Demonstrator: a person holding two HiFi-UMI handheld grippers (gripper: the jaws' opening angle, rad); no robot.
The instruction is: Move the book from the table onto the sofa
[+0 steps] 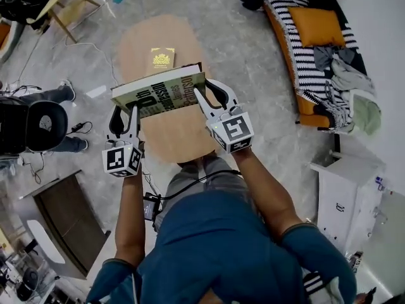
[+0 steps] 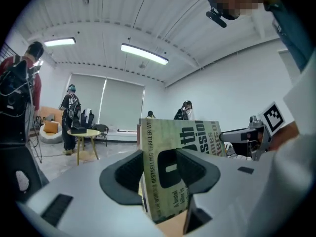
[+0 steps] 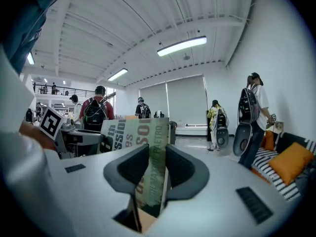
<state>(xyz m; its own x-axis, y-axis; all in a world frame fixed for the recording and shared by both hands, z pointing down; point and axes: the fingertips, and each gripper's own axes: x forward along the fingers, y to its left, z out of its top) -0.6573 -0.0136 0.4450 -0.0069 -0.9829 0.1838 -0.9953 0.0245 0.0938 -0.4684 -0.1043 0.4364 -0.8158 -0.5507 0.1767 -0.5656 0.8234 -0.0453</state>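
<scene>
A green paperback book (image 1: 161,92) hangs in the air above the oval wooden table (image 1: 183,135), held by its two short ends. My left gripper (image 1: 126,111) is shut on its left end, my right gripper (image 1: 207,97) on its right end. In the left gripper view the book (image 2: 180,142) stands on edge between the dark pads (image 2: 131,174), with the left gripper (image 2: 160,172) closed on it. The right gripper view shows the book (image 3: 143,132) pinched the same way in my right gripper (image 3: 150,169). The sofa (image 1: 304,62), with a striped cover, lies at the upper right.
A small yellow book (image 1: 162,58) lies on the table's far half. An orange cushion (image 1: 316,25) and loose clothes (image 1: 345,75) sit on the sofa. A white cabinet (image 1: 348,195) stands at the right, and a seated person (image 1: 31,122) is at the left.
</scene>
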